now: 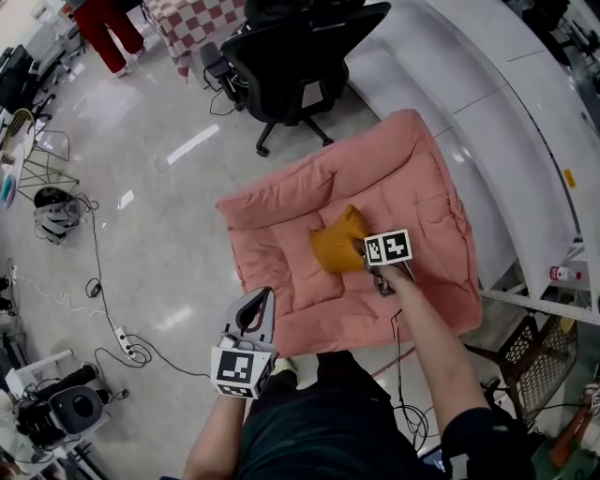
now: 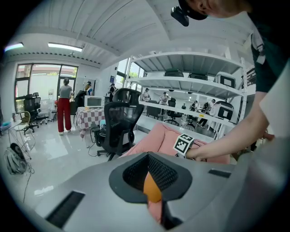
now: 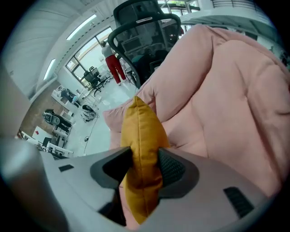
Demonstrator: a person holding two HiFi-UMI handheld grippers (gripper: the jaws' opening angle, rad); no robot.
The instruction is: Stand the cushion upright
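A mustard-yellow cushion [image 1: 336, 246] rests on edge near the middle of a big pink quilted mat [image 1: 412, 178] on the floor. My right gripper [image 1: 362, 253] reaches down to the cushion's right side. In the right gripper view the cushion [image 3: 140, 145] fills the gap between the jaws and both pads press on its fabric, so the right gripper [image 3: 142, 165] is shut on it. My left gripper [image 1: 261, 294] hangs over the mat's near-left corner, away from the cushion, tips together and holding nothing. The cushion [image 2: 152, 189] shows as an orange sliver past its jaws.
A black office chair [image 1: 291, 56] stands just beyond the mat's far edge. White shelving [image 1: 506, 122] runs along the right side. Cables and a power strip [image 1: 117, 333] lie on the glossy floor at left. A person in red trousers [image 1: 103, 28] stands far off.
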